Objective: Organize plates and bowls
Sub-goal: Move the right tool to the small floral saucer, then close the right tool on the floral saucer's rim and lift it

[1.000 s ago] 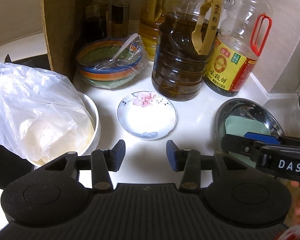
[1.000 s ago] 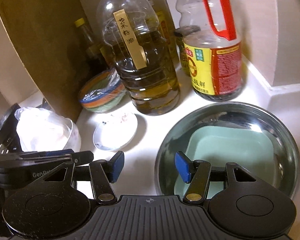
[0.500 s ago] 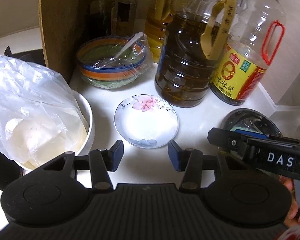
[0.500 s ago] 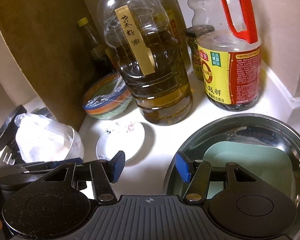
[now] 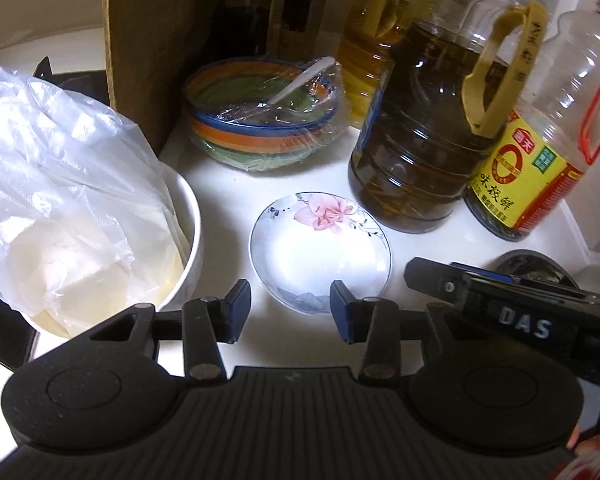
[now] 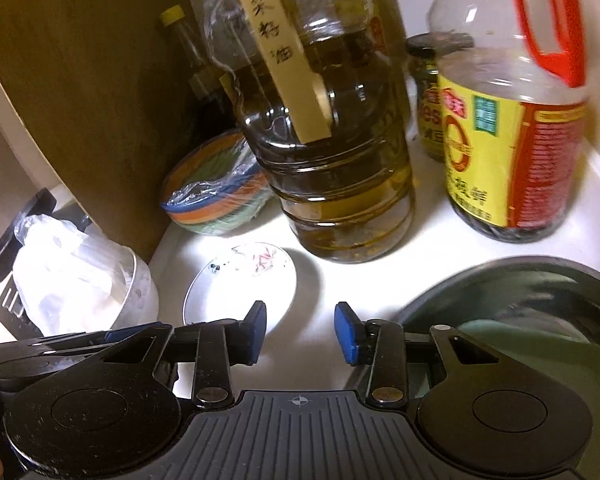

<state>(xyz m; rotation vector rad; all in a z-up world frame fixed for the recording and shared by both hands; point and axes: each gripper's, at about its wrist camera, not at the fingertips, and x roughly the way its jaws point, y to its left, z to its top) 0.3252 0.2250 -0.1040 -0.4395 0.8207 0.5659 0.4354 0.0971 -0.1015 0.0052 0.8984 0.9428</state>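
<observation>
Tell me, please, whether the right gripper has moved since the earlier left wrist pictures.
Yes. The right gripper has slid left across the metal bowl, towards the flowered saucer, and its jaws have just been closing on nothing.

Black tool (image 5: pixel 290 310) bodies, ribbed grey base, blue pads (image 6: pixel 346 332), perhaps rubber.

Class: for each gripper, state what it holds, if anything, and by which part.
Nothing is held. The left gripper hangs open near the small flowered white saucer. The right gripper, jaws just narrowed, is empty beside the steel basin.
</observation>
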